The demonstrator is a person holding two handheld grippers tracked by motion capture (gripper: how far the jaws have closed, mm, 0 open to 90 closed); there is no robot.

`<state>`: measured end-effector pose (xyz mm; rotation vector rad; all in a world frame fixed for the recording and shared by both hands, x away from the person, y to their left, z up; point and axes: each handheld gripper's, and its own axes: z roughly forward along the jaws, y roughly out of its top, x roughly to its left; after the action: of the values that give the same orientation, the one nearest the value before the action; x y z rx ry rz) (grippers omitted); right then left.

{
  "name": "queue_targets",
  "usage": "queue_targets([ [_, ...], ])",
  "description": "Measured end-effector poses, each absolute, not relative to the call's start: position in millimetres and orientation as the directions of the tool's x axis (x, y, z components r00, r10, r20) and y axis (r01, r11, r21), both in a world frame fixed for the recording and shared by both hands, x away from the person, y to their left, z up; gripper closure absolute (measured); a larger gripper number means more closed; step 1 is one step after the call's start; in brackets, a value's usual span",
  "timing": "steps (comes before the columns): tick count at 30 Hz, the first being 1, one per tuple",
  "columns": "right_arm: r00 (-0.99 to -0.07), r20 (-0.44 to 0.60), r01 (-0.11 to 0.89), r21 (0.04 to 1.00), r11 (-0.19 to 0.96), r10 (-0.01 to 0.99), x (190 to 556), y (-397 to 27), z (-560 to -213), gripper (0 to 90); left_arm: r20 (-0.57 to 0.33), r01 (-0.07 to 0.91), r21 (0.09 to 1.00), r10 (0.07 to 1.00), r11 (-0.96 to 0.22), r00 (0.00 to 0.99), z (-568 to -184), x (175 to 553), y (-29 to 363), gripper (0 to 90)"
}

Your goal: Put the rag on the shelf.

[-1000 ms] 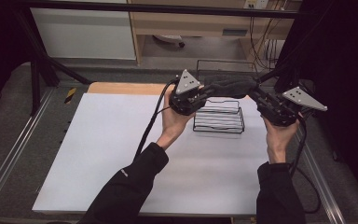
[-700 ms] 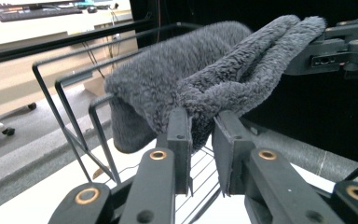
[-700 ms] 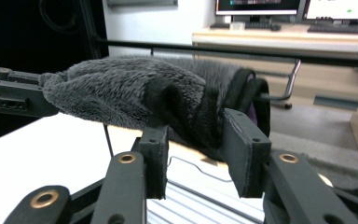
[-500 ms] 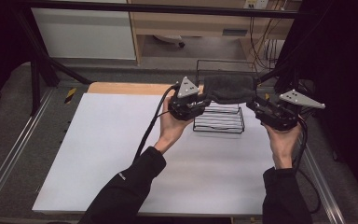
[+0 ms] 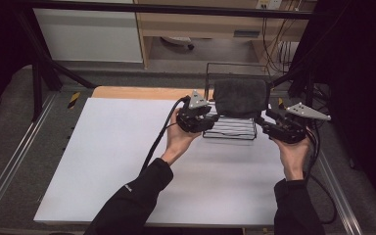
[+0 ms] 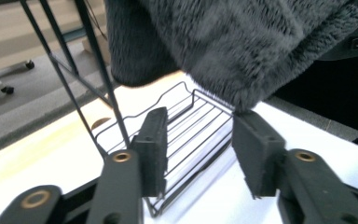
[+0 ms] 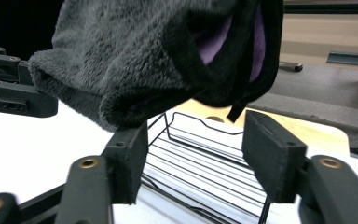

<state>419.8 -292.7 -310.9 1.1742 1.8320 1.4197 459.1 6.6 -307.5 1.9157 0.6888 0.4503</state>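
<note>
Both hands have sunk since the earlier frames, and the dark towel [image 5: 240, 98] now hangs over the wire rack [image 5: 230, 128] top bar at the table's 1 o'clock. Left gripper [image 5: 210, 119] and right gripper [image 5: 266, 125] jaws have just been opening, spread with nothing pinched. Draping looks done; withdrawing remains. No readable writing
</note>
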Motion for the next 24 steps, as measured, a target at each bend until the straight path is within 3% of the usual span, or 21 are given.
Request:
queue_targets([
  [14,-0.541,0.113,0.324,0.943,0.082,0.833,411.1,-280.2,-324.8,7.7,-0.026,0.347,0.861,0.650,-0.371,0.760,-327.0,450.7,47.2,23.6],
  [24,-0.599,0.120,0.340,0.933,0.116,0.792,396.5,-255.7,-328.0,1.8,-0.038,0.378,0.850,0.673,-0.367,0.739,-343.5,429.9,111.7,10.6],
])
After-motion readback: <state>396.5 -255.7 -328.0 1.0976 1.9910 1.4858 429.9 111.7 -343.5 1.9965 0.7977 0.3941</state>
